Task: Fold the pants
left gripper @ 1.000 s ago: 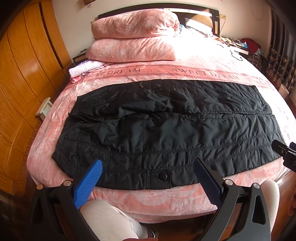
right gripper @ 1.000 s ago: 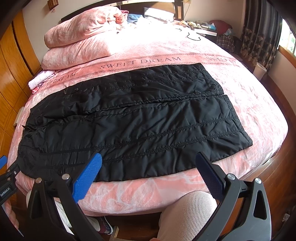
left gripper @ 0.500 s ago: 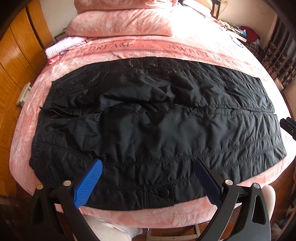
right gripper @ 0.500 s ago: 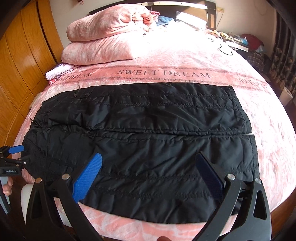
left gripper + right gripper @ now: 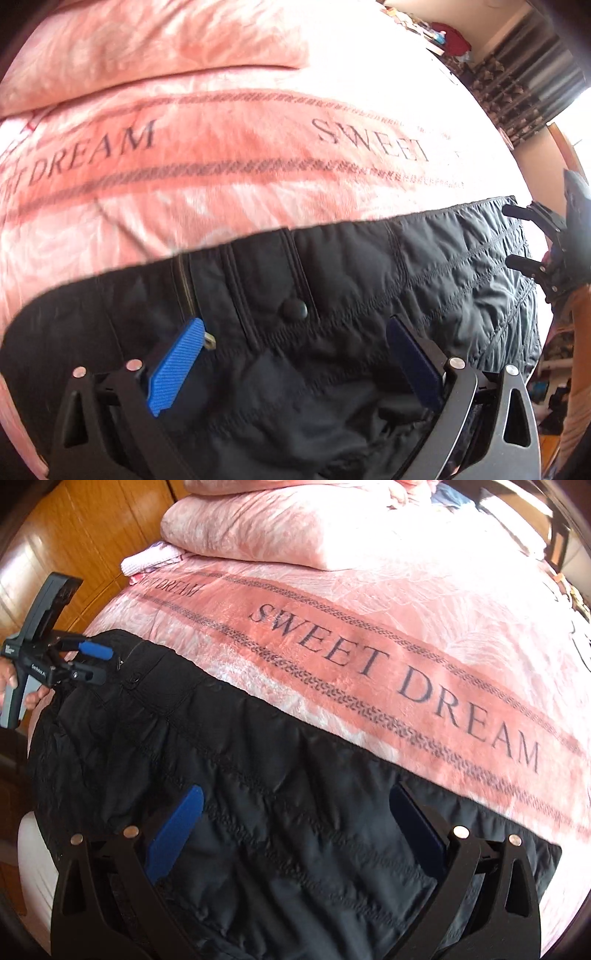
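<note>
Black quilted pants (image 5: 351,280) lie flat across the pink bed, waistband at the left, hems at the right; they also fill the near part of the right wrist view (image 5: 280,797). My left gripper (image 5: 295,332) is open, low over the far waistband edge near the snap button (image 5: 294,309) and zipper. It also shows in the right wrist view (image 5: 99,662). My right gripper (image 5: 295,805) is open over the far leg. In the left wrist view it (image 5: 517,236) hovers open at the far hem corner.
A pink "SWEET DREAM" blanket (image 5: 369,635) covers the bed beyond the pants. Pink pillows (image 5: 295,528) lie at the head. Wooden wardrobe doors (image 5: 74,535) stand to the left. A patterned curtain (image 5: 517,85) hangs at the far right.
Both grippers have moved forward across the pants from the near edge to the far edge and dropped close to the cloth. Both stay open.
</note>
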### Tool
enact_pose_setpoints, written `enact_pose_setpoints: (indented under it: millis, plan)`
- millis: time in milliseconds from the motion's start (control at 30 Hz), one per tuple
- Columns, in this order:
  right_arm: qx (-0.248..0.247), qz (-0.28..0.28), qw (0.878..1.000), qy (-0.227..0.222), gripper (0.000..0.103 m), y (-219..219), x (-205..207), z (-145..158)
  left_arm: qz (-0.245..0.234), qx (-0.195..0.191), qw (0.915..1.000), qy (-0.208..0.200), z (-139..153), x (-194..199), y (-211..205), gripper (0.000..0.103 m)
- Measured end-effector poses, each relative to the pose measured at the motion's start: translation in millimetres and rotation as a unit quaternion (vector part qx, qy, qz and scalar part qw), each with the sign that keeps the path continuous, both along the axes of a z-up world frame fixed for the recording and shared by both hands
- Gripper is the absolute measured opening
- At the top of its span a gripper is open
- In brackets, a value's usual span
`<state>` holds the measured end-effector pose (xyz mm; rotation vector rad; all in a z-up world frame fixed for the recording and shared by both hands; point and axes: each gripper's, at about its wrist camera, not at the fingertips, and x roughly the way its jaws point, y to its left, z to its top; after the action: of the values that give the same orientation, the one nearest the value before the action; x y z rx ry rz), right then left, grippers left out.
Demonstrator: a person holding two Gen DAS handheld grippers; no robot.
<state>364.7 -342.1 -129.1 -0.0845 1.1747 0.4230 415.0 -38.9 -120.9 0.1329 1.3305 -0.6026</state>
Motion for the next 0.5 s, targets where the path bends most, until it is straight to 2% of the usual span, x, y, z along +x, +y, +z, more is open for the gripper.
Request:
enact_pose_setpoints:
  millis: [100, 233, 300, 400, 467, 500]
  plan:
    - [-0.028, 0.039, 0.999, 0.026, 0.101, 9.3, 22.5, -19.0, -0.042, 0.021, 0.9984, -0.032, -8.6, 15.3, -5.2, 0.099]
    - [-0.05, 0.072, 0.995, 0.039, 0.101, 18.9, 33.3, -39.6, -0.089, 0.011, 0.9958, -0.019, -28.0, 19.3, -10.2, 0.099]
    - [-0.078, 0.084, 0.993, 0.036, 0.101, 23.6, 34.1, -49.7, -0.102, 0.014, 0.9942, -0.031, -34.5, 18.6, -14.6, 0.099]
    - [-0.08, 0.087, 0.992, 0.034, 0.1, 22.3, 31.3, -58.8, -0.108, 0.011, 0.9934, -0.038, -38.2, 17.1, -18.8, 0.099]
    - [-0.073, 0.086, 0.993, 0.031, 0.091, 19.7, 28.5, -59.3, -0.107, -0.003, 0.9936, -0.037, -34.5, 15.5, -21.3, 0.099]
    - [-0.072, 0.086, 0.993, 0.024, 0.077, 19.2, 26.9, -58.2, -0.105, -0.012, 0.9937, -0.035, -32.7, 16.2, -21.5, 0.099]
